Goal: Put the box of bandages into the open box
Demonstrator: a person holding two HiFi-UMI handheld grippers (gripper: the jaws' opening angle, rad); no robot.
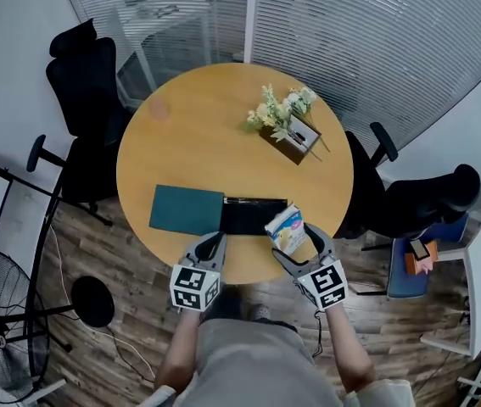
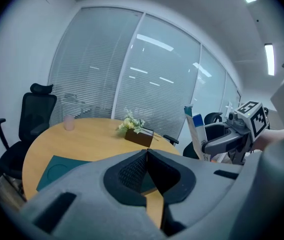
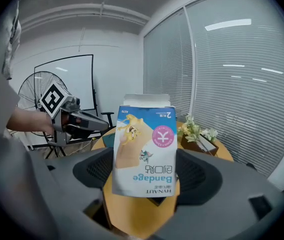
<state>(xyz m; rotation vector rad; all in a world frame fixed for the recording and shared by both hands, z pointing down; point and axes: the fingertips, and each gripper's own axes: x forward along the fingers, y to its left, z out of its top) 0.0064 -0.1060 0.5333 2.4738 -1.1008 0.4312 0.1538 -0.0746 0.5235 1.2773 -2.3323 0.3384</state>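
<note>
- Blue-and-white box of bandages (image 1: 286, 228) sits clamped in the right hand-held gripper (image 3: 145, 179) — raised over the near edge of the desk (image 1: 198, 134), beside the open black box (image 1: 254, 216).
- Left hand-held gripper (image 2: 147, 170) — jaws closed, empty.

Grey grippers (image 1: 213, 239) (black-white marker cubes (image 1: 194, 287))

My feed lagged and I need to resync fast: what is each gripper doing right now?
Left gripper: closed, nothing between its jaws.
Right gripper: closed on the box of bandages.
</note>
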